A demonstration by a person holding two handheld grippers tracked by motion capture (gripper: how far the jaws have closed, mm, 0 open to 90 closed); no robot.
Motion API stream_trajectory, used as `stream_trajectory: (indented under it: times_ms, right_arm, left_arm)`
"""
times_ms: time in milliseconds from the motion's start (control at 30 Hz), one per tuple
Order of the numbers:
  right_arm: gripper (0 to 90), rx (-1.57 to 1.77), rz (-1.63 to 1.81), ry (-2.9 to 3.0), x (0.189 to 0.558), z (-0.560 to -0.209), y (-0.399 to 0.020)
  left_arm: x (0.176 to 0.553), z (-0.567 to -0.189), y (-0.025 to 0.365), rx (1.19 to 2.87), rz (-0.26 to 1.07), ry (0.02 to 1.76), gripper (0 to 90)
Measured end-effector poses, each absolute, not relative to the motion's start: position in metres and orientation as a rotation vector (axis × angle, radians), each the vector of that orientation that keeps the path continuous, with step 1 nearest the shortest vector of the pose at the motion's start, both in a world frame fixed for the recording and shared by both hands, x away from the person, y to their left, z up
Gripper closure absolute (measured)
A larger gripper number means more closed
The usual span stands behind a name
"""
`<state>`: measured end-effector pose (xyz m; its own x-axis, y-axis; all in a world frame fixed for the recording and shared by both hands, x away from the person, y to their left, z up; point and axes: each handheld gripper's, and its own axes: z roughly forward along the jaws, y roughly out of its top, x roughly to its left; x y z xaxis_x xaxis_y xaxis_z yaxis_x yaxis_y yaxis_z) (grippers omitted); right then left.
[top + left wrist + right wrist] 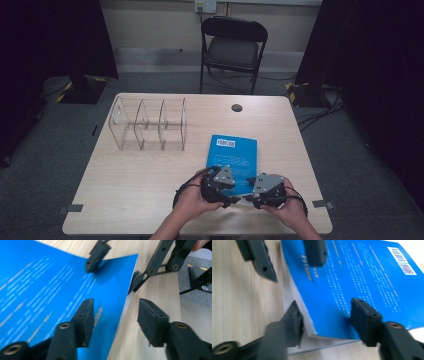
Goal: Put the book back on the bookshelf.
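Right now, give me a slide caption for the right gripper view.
Right gripper straddling the near corner of the blue book, one jaw under the lifted pages, one on its cover.

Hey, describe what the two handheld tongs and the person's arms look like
Both tongs, left and right, are black, each topped by a grey three-cornered plate, with a black cable looping from each. The black jaws have ridged pads and brass-coloured pivot rivets. The forearms are bare, with no sleeves visible.
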<state>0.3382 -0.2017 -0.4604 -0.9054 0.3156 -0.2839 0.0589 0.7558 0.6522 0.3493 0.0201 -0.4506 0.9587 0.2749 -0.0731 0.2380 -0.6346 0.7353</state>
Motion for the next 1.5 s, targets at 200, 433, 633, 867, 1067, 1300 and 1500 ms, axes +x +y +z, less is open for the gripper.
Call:
stream_trajectory:
  times_ms: [200,433,633,867,1067,1300,1500]
  right_arm:
    - [63.0,0.272,0.949,2.583,0.339,-0.45,-0.199]
    - [65.2,0.338,0.968,2.614,0.343,-0.44,-0.197]
    - [66.8,0.374,1.029,2.633,0.348,-0.434,-0.196]
    - [67.7,0.405,1.061,2.645,0.353,-0.422,-0.195]
    - [68.4,0.419,1.091,2.64,0.358,-0.41,-0.196]
    - [68.8,0.428,1.1,2.641,0.36,-0.404,-0.196]
    - [69.5,0.433,1.112,2.638,0.359,-0.4,-0.195]
  left_arm:
    - [0.346,-0.452,0.048,2.242,0.073,0.436,29.1]
    - [0.342,-0.463,0.097,2.24,0.09,0.553,18.0]
    - [0.339,-0.474,0.111,2.259,0.089,0.601,18.0]
    - [0.34,-0.48,0.115,2.299,0.116,0.621,18.6]
    - [0.341,-0.489,0.114,2.328,0.119,0.607,18.9]
    - [0.344,-0.491,0.114,2.33,0.194,0.54,29.0]
    - [0.347,-0.492,0.106,2.311,0.206,0.532,38.9]
